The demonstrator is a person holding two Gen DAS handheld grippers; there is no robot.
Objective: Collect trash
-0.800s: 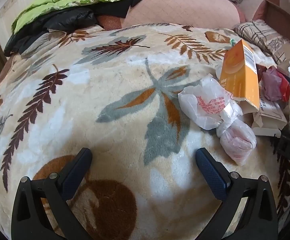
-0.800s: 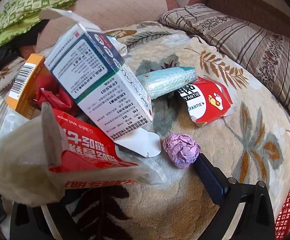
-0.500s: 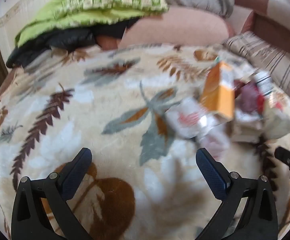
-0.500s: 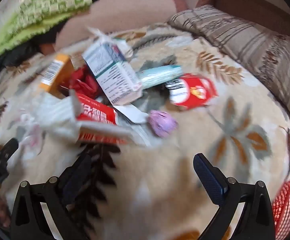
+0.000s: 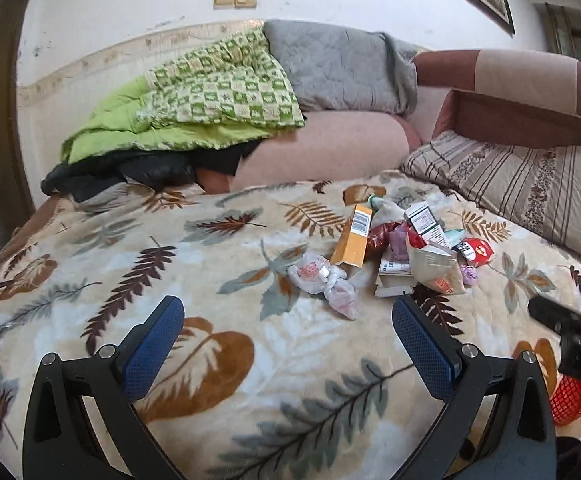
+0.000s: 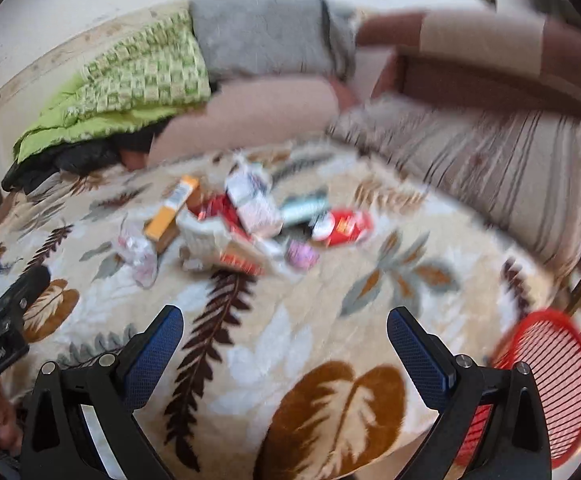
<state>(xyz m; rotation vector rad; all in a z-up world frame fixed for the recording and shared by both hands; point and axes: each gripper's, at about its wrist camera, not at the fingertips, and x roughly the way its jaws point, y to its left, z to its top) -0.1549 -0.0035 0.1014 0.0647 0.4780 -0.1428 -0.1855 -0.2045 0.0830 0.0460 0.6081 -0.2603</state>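
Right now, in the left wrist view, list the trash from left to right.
Plastic bag → orange box → red wrapper → white carton → red-and-white packet.

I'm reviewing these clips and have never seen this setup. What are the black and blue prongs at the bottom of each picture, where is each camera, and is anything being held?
There is no robot here: a person carries a hand-held claw in each hand, and a fisheye camera on each looks forward along its two blue-padded fingers. One picture comes from the left claw, the other, blurred, from the right claw. Both stand open and hold nothing. Ahead lies a leaf-patterned blanket with a pile of trash: an orange carton, a crumpled plastic bag, a white printed box, a red and white wrapper and a purple paper ball. A red mesh basket stands at the right edge.
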